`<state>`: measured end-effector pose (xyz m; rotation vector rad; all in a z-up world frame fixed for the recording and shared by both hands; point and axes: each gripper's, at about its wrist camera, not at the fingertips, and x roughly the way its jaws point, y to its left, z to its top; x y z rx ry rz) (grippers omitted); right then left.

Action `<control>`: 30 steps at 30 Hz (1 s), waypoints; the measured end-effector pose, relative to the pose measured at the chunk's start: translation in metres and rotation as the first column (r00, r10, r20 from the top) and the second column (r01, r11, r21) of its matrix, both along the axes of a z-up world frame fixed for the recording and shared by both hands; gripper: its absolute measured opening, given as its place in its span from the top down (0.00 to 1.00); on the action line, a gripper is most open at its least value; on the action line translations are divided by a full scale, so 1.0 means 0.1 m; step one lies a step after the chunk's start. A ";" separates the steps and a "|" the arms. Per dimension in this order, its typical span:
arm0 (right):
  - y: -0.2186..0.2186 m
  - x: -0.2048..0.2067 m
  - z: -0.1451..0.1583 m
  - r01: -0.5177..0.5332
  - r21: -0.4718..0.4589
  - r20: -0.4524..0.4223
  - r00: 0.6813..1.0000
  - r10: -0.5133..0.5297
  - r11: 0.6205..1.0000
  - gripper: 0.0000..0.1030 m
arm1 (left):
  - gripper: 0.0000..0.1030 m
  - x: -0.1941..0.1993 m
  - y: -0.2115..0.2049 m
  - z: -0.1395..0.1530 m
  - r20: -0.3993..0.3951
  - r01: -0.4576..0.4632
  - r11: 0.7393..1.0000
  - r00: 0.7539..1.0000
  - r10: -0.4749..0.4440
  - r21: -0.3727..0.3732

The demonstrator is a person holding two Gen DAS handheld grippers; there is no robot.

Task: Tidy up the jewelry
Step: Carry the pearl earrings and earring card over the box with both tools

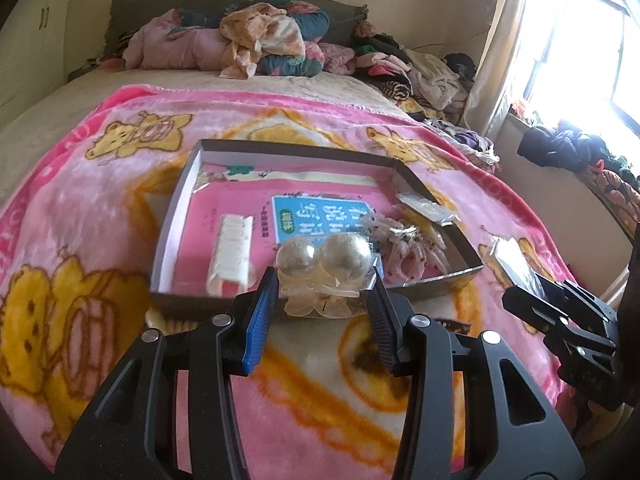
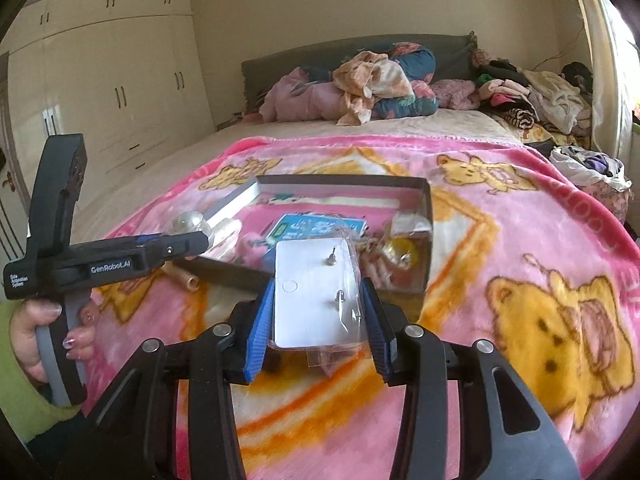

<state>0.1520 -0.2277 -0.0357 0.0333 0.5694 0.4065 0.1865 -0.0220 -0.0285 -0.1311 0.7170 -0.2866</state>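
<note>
Left gripper (image 1: 322, 280) clamped on a clear packet of two pearly balls (image 1: 325, 268), balls side by side across the jaws. Right gripper (image 2: 318, 312) clamped on a white earring card (image 2: 314, 296), long axis pointing away. Beyond: open box (image 1: 192, 184) on a pink blanket (image 1: 92, 208). Only the right view shows the hand (image 2: 44, 332) and wardrobe (image 2: 112, 80).

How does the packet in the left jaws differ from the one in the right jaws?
The left packet is crumpled clear plastic holding two round pearly balls; the right packet is a flat white card with two small metal studs. The left one bulges, while the right one lies flat. Both are plastic-wrapped, clamped at the sides, above the pink blanket.
</note>
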 end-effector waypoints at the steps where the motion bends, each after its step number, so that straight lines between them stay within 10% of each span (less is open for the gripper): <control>1: -0.01 0.03 0.00 0.002 -0.001 0.001 1.000 -0.002 1.000 0.61 | 0.66 0.02 -0.02 0.00 0.001 0.002 1.000 1.000 -0.002 0.001; 30: -0.22 0.70 0.02 0.056 -0.014 0.006 0.998 -0.056 0.998 0.61 | 0.66 0.69 -0.32 -0.04 -0.010 0.006 0.999 1.000 -0.006 0.043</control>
